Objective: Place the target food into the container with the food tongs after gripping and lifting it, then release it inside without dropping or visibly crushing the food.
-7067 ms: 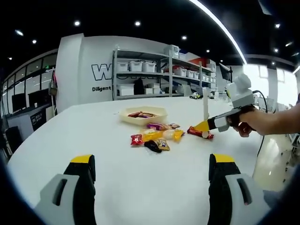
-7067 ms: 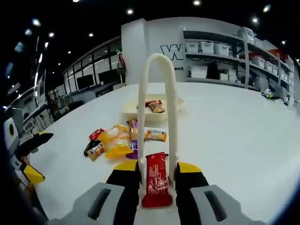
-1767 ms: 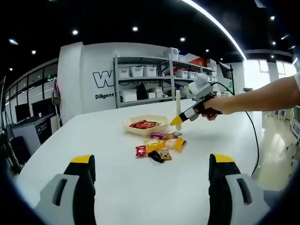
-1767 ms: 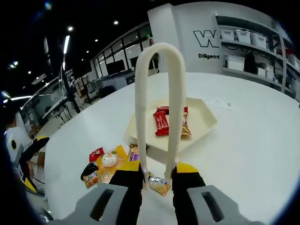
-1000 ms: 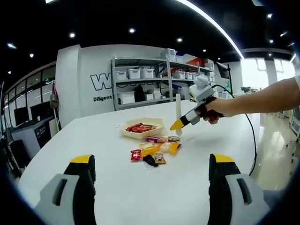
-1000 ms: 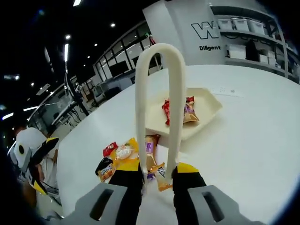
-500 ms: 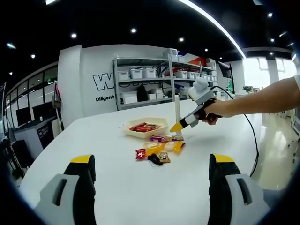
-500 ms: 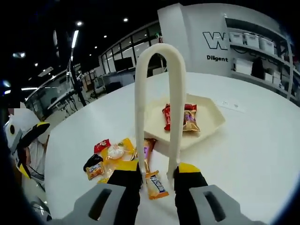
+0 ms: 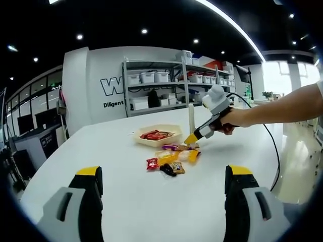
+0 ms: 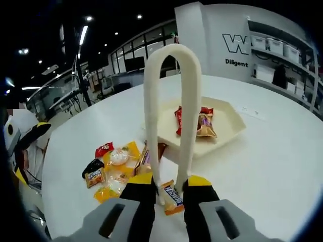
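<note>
While held by right gripper (image 10: 167,194), tongs (image 10: 169,116) sit slightly spread w/ tips straddling orange snack pkt (image 10: 171,196).

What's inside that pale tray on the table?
The tray holds a red wrapped bar and a brownish snack packet. The tongs cross in front, hiding part of its floor.

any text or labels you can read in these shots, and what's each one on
"W": large dark letter on the white wall, cut off by the shelving.
"Diligent": small dark print under it, also cut off.
Snack wrappers and the bar between the tongs: print too blurred to read.
Shelf bins: no legible labels.
</note>
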